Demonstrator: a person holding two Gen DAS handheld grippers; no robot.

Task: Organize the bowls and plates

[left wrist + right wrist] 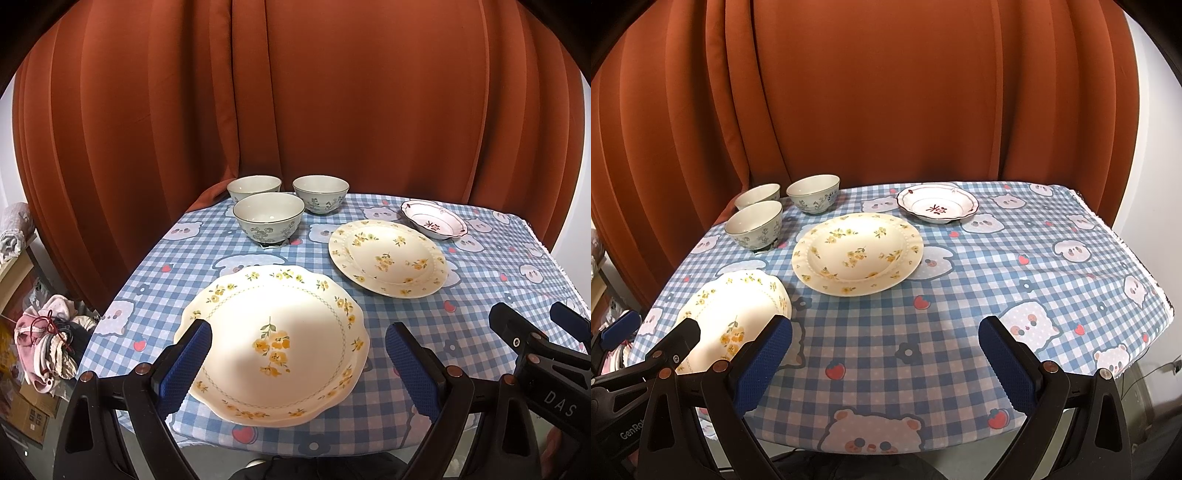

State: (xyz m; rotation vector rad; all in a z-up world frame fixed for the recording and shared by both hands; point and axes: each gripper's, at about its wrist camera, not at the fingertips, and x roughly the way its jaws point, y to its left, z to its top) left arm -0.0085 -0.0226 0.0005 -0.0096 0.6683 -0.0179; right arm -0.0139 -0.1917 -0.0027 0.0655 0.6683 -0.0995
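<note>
A tabletop (960, 295) covered in a blue checked cloth with bear and strawberry prints carries all the dishes, backed by a rust-orange curtain (886, 92). At the near left lies a scalloped plate (273, 343) with yellow flowers; in the right wrist view the left gripper's arm cuts off its near edge. Farther in and to the right sits a round beaded plate (388, 258) with yellow sprigs, and beyond it, at the far right, a small white dish (434, 219) with a red motif and wavy rim. Three pale bowls (269, 218) with blue-grey floral sides cluster at the far left, just beside one another; the nearest one partly hides the bowl behind it. The left gripper (297, 363) hovers low over the scalloped plate with its blue-padded fingers spread wide, holding nothing, the left finger overlapping the plate's rim in the picture; whether it touches cannot be told. The right gripper (884, 360) hangs over bare cloth at the near edge, fingers likewise wide apart and holding nothing. A heap of cloth (44, 343) lies off the tabletop's left side, too blurred to make out.
</note>
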